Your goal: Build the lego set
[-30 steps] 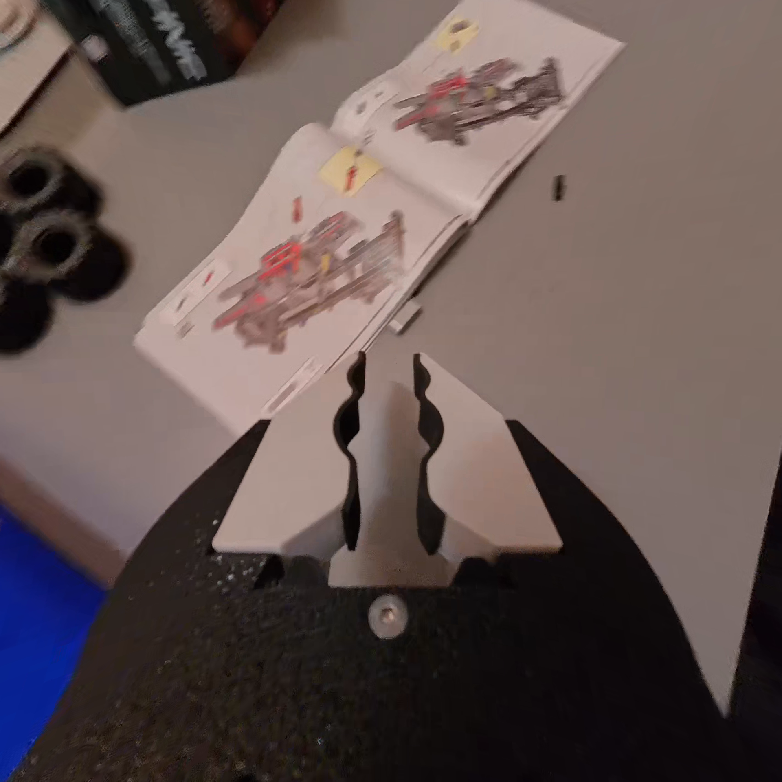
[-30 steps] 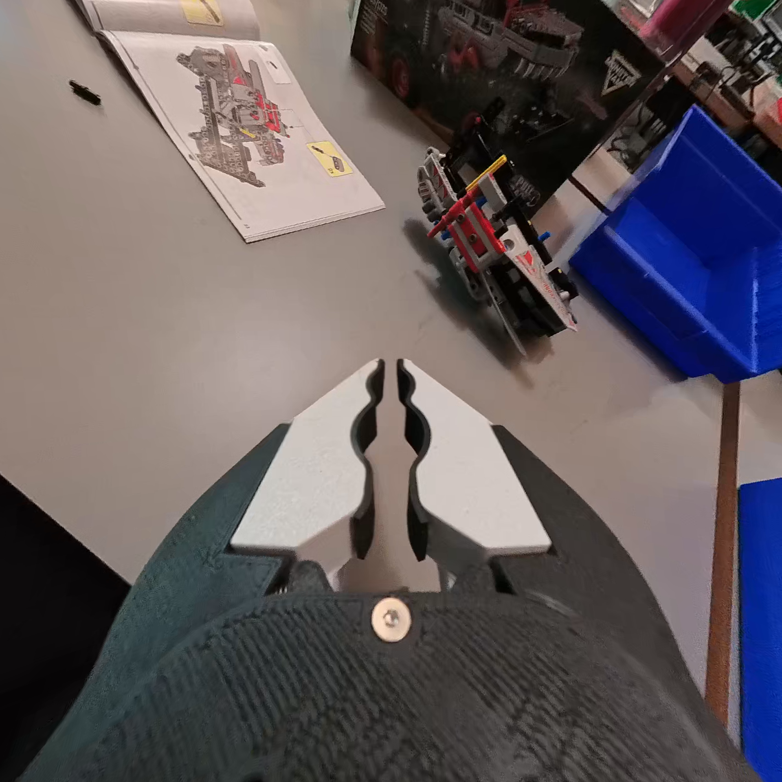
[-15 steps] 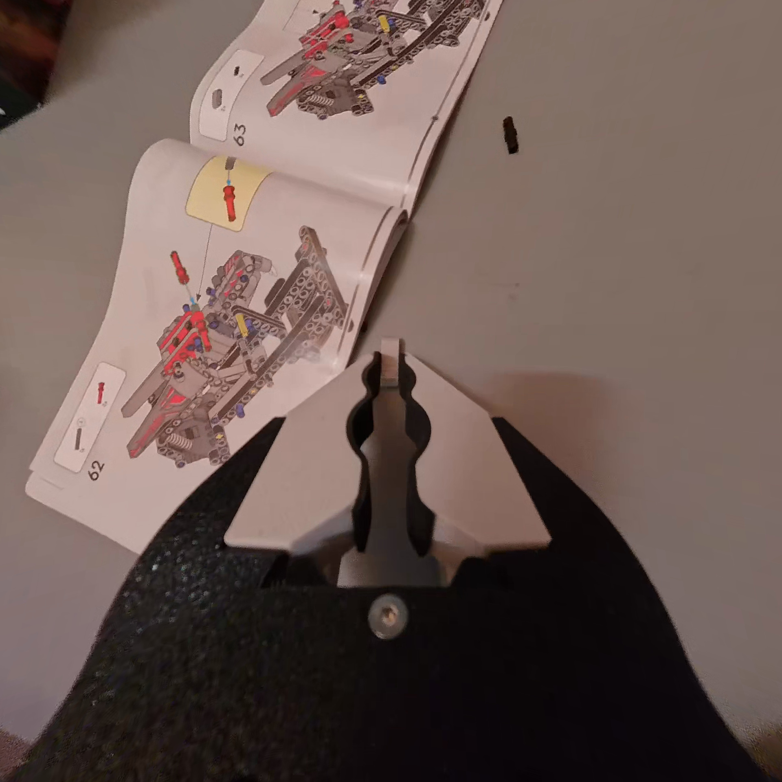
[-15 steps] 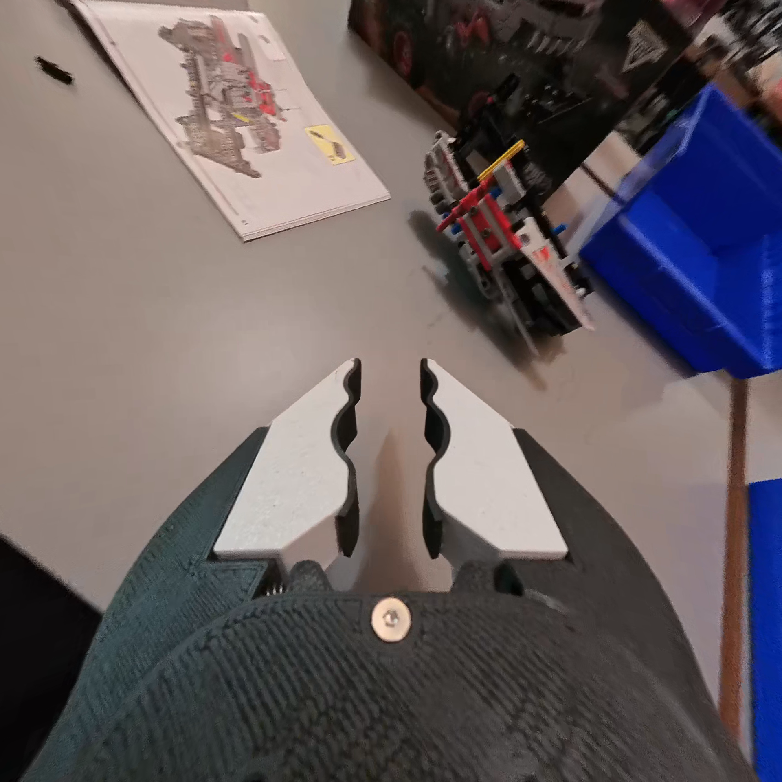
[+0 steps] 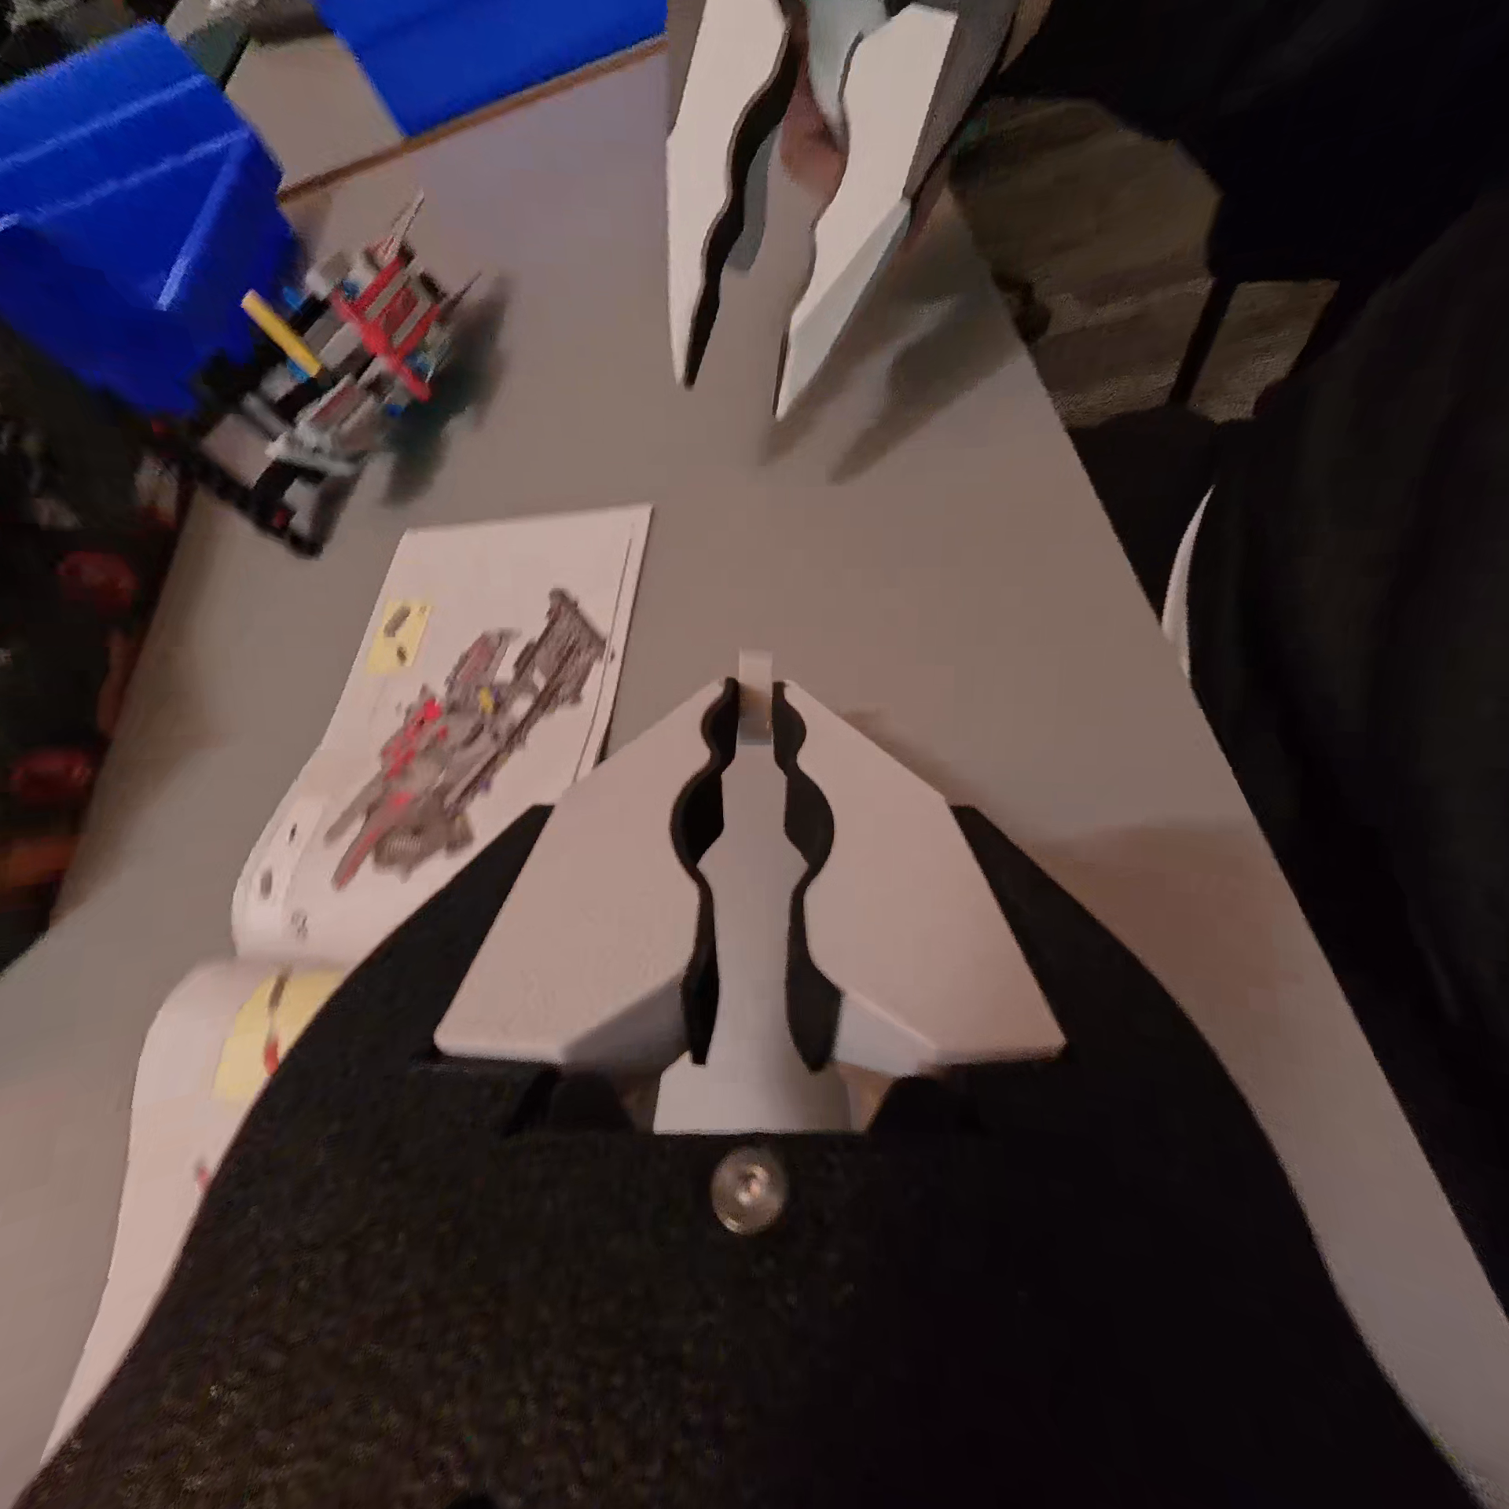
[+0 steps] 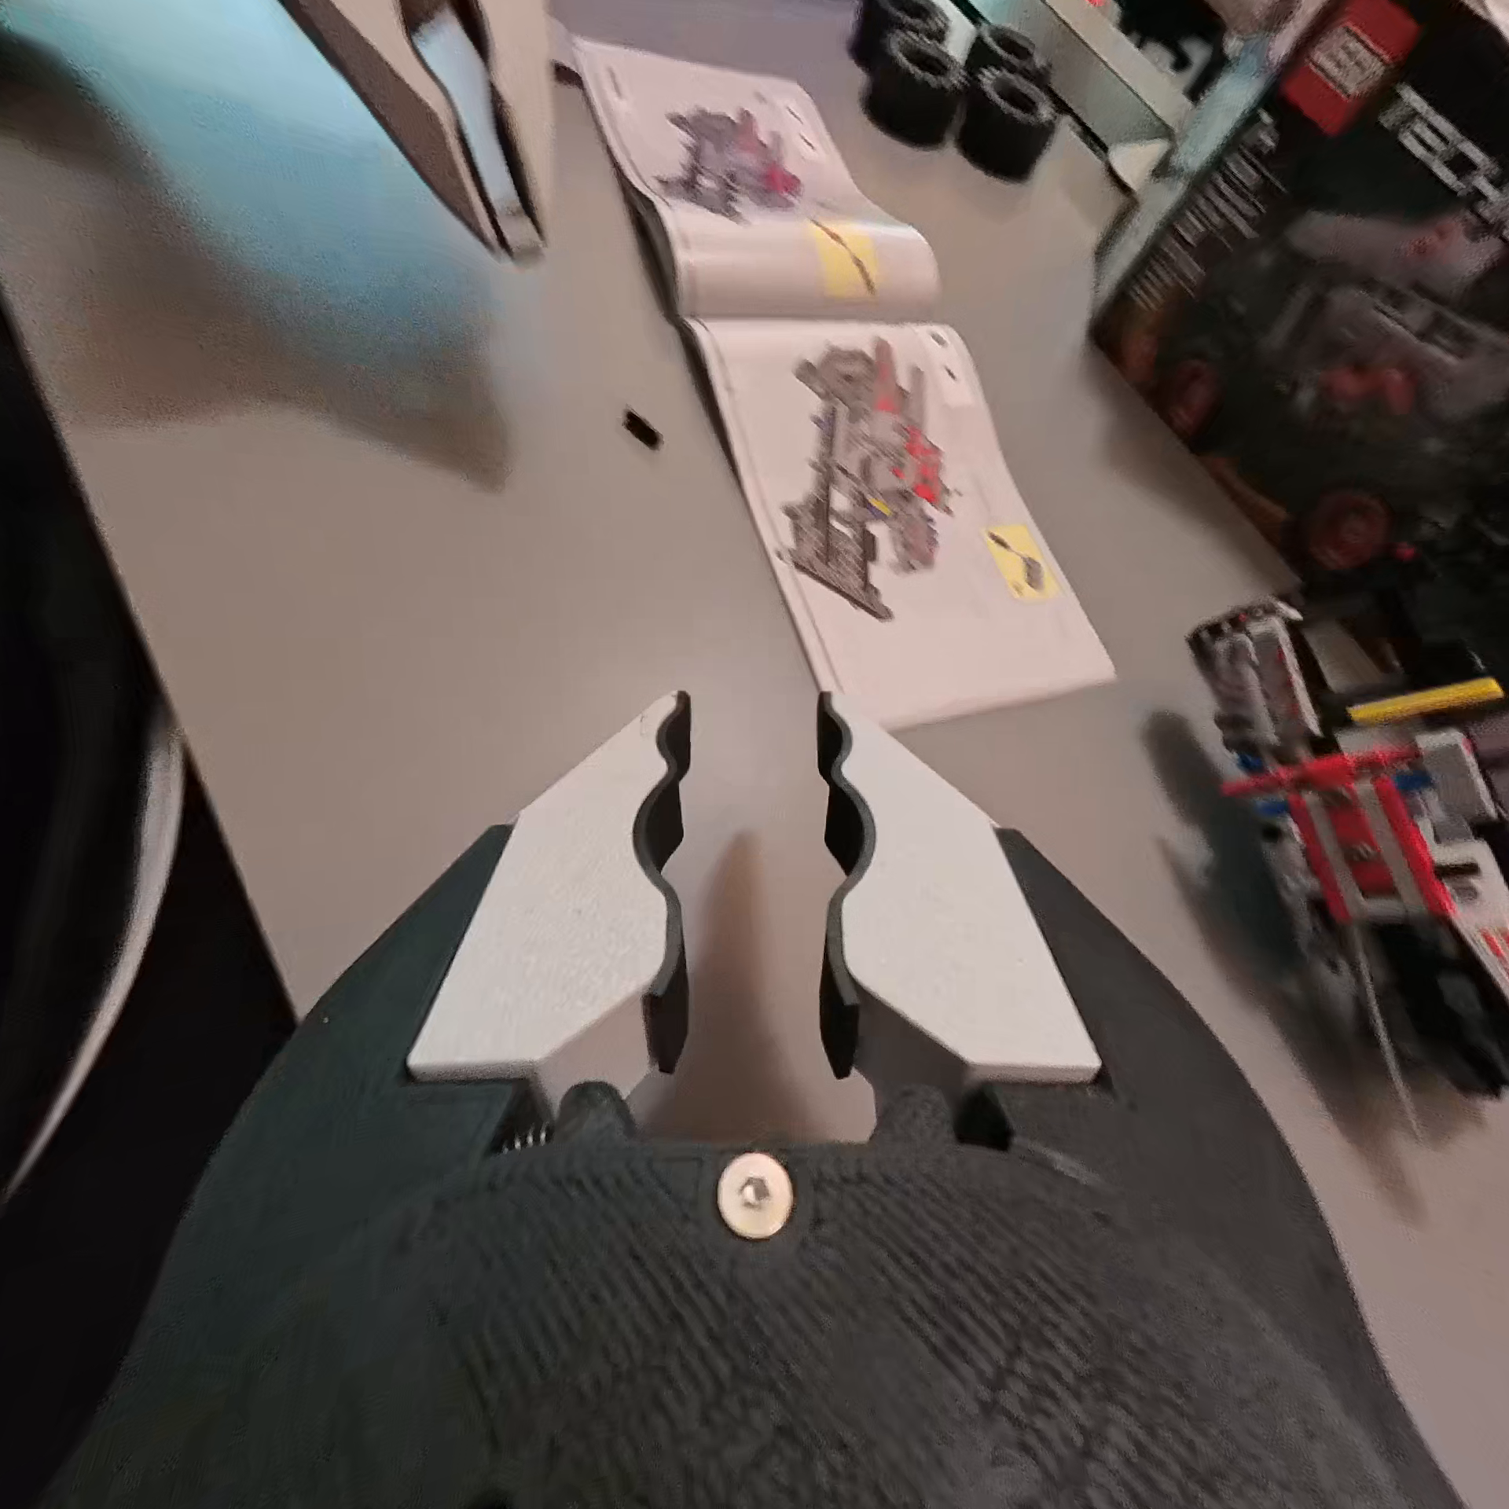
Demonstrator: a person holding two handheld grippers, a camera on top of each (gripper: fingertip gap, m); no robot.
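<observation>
Grey and small, a lego piece [image 5: 753, 694] sits pinched at the very tips of the left tongs [image 5: 753, 687], poking out just past them above the counter [image 5: 882, 571]. Ahead and to the left of those tongs lies the open instruction booklet [image 5: 490, 694], and farther off to the left stands the partly built lego model [image 5: 351, 367], red, black and grey with a yellow rod, close against a blue bin [image 5: 122, 229]. The right tongs [image 5: 735, 392] hang straight ahead, tips down and spread with nothing between them.

From the right wrist view, the right tongs [image 6: 753, 710] stand parted over bare counter [image 6: 408, 612]. The booklet [image 6: 898, 490] lies just ahead and to the right, the model [image 6: 1388, 857] near on the right, and the dark set box [image 6: 1347, 286] behind it. A tiny black pin [image 6: 642, 427] rests ahead, left of the booklet. Black tyres [image 6: 955, 90] cluster far ahead. The left tongs [image 6: 482, 163] show blurred at upper left.
</observation>
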